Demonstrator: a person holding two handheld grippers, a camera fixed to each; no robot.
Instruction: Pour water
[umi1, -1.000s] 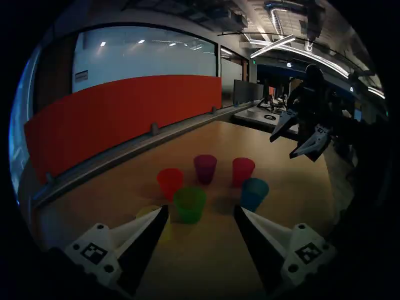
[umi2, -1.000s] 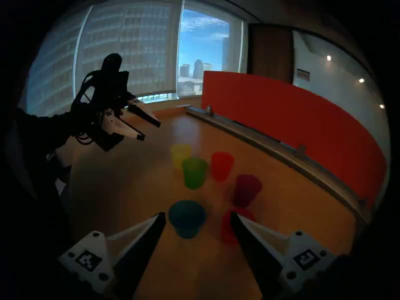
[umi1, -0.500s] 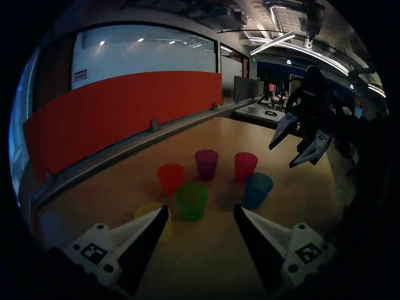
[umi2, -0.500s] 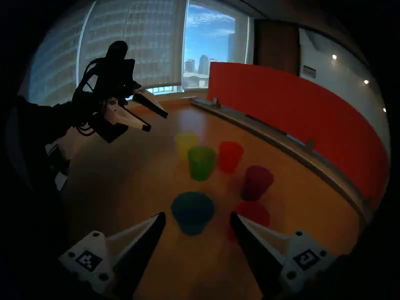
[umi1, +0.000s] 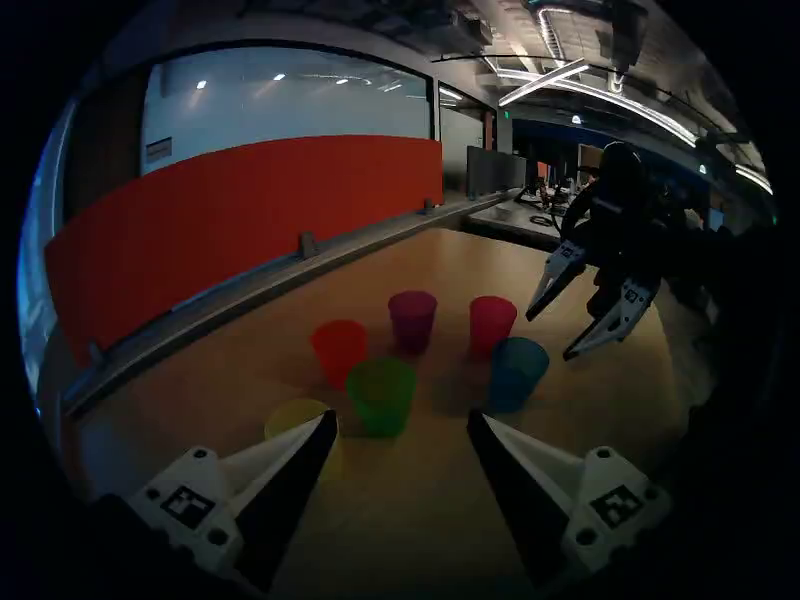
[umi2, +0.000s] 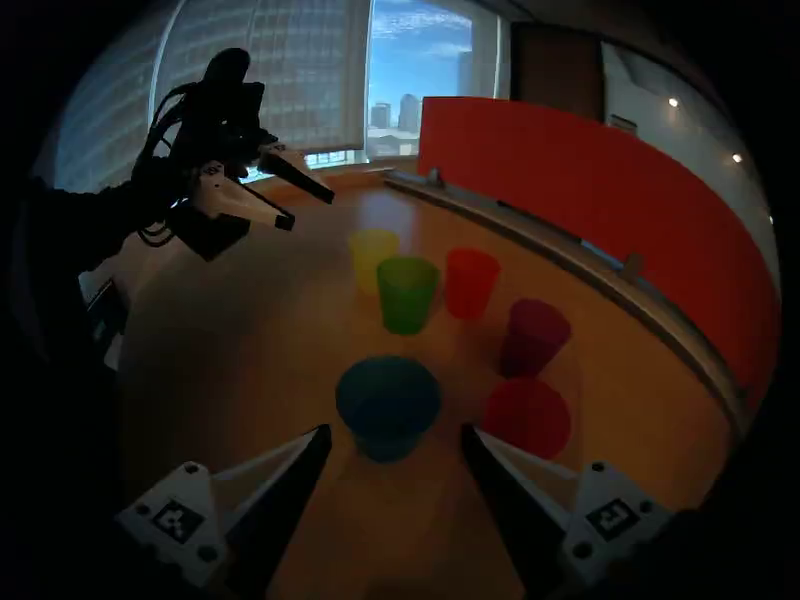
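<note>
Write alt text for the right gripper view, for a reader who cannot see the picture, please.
The right gripper, jaws open, points at a blue cup just ahead on a wooden table. Beside and beyond it stand a red cup, maroon cup, orange cup, green cup and yellow cup; the left gripper, also open, hovers at upper left.

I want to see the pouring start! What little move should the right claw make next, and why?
Probably ease the right claw forward until its fingers straddle the blue cup. The claw is open, and the cup stands upright just ahead of its fingertips, not yet between them.
</note>
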